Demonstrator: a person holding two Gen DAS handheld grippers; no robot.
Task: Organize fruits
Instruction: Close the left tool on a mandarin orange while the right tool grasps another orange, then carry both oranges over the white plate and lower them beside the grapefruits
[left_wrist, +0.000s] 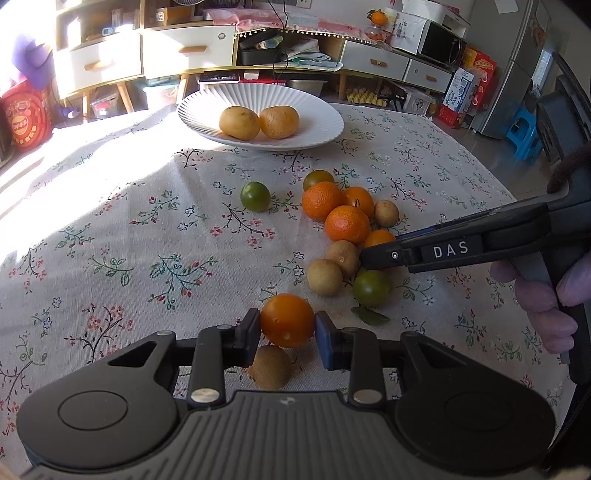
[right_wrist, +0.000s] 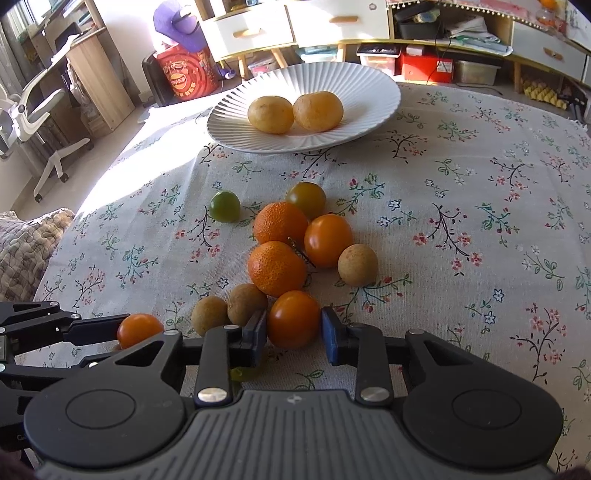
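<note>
Both claws clamped on smooth orange fruits at the pile's near edge.
My left gripper (left_wrist: 287, 320) holds an orange fruit (left_wrist: 287, 319) over a brown fruit (left_wrist: 270, 366), hidden from the right view; my right gripper (right_wrist: 293, 320) pinches another orange fruit (right_wrist: 293, 319). The white plate (left_wrist: 314, 122) beyond holds two.

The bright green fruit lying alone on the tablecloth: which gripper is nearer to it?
Probably left, though the margin is small. The left gripper, holding an orange fruit, sits on the green fruit's side of the pile. The right gripper, around another orange fruit, is across the pile.
</note>
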